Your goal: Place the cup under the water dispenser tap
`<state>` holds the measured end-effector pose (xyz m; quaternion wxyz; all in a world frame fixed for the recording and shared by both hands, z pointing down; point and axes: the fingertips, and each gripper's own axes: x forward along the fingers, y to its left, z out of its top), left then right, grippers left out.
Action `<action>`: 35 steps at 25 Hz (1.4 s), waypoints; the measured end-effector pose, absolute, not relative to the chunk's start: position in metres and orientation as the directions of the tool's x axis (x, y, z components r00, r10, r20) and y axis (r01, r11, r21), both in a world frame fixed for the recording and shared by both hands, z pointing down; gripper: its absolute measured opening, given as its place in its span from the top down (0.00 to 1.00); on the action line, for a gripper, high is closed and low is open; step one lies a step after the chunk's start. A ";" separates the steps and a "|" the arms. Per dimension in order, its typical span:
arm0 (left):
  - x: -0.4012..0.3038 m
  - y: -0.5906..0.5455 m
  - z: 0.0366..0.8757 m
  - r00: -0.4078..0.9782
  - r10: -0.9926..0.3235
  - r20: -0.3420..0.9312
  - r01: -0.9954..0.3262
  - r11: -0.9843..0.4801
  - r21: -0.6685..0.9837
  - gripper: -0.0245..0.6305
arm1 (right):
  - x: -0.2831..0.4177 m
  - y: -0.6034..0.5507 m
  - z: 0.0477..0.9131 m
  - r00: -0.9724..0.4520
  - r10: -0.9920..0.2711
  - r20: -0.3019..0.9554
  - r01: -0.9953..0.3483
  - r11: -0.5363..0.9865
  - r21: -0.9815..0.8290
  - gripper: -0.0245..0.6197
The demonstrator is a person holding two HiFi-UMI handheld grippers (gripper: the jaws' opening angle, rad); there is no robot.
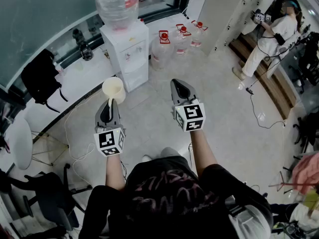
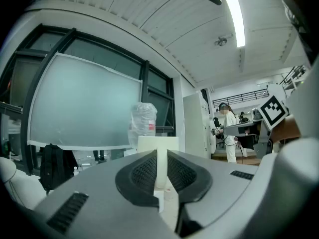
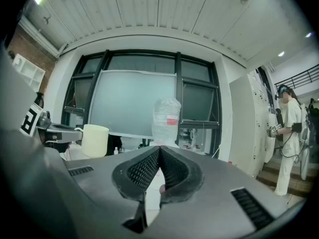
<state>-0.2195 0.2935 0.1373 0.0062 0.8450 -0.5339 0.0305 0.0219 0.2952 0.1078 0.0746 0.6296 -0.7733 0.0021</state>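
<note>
Your left gripper (image 1: pixel 110 103) is clamped on the handle of the cream-coloured cylindrical cup (image 1: pixel 113 89), probably ceramic, and holds it upright in the air. Your right gripper (image 1: pixel 175 83), at the cup's 3 o'clock, has its jaws pressed together on nothing. The pick-up counts as done. Farther off, at about 12 o'clock from the cup and well apart from it, stands the white boxy water dispenser (image 1: pixel 127 54) with a clear plastic bottle (image 1: pixel 117 1) on top. Its tap is too small to make out. Left to do, I judge: carry the cup in, set it beneath the tap, and let go.

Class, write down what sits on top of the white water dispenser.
A large clear water bottle stands on the dispenser. Its neck is hidden where it enters the top.
</note>
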 end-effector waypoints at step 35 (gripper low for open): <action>-0.208 0.259 0.171 0.471 -0.877 0.092 -0.881 -0.473 -0.007 0.89 | 0.029 0.260 0.149 -0.204 -0.965 0.164 -0.974 0.217 0.066 0.94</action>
